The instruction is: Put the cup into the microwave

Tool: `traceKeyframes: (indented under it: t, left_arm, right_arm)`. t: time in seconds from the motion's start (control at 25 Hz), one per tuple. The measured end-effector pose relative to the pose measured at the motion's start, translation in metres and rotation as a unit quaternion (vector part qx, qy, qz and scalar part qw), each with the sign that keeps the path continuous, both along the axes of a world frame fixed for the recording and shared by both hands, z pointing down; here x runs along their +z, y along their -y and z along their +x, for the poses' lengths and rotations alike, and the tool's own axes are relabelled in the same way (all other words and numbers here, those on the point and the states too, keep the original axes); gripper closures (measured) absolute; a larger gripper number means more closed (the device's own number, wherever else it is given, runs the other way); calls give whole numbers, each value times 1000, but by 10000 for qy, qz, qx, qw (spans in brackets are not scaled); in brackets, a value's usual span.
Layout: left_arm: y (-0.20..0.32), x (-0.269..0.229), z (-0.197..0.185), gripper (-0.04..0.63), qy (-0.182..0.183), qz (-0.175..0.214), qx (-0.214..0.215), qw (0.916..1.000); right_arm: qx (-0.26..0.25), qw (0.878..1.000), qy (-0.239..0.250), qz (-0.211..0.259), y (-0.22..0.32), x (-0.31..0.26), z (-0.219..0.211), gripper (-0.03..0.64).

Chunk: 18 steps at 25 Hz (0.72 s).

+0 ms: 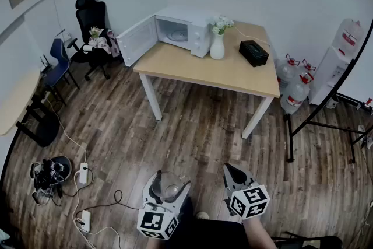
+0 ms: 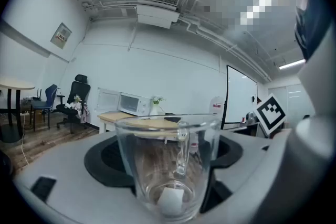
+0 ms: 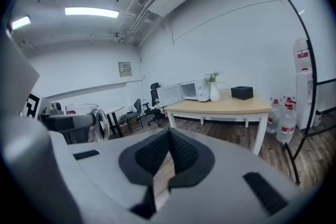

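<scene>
A clear glass cup [image 1: 169, 186] with a handle stands upright between the jaws of my left gripper [image 1: 169, 182], which is shut on it, low over the wooden floor. In the left gripper view the cup [image 2: 168, 165] fills the middle, its handle facing away from the camera. My right gripper [image 1: 231, 171] is beside it to the right, shut with nothing in it; its black pads [image 3: 178, 152] meet. The white microwave [image 1: 183, 31] stands on the far left corner of the wooden table [image 1: 227, 70], its door [image 1: 136, 40] swung wide open to the left. Both grippers are far from it.
On the table stand a white vase with flowers [image 1: 217, 44] and a black box [image 1: 253, 53]. Office chairs [image 1: 90, 20] stand left of the table, water bottles [image 1: 294, 87] to its right. Cables and power strips [image 1: 81, 183] lie on the floor at left, and a black stand frame [image 1: 326, 125] is at right.
</scene>
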State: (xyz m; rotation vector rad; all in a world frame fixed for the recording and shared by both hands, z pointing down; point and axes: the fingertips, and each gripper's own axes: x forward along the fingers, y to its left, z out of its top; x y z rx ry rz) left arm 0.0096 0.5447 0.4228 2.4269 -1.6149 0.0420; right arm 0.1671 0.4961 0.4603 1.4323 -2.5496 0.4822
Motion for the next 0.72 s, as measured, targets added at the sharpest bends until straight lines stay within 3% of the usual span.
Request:
traceKeyframes:
  t: [0.72]
  left_arm:
    - [-23,-4,24,193,127,0,-85,9999]
  right_arm:
    - [144,9997,178,-116,-20,0,25,622]
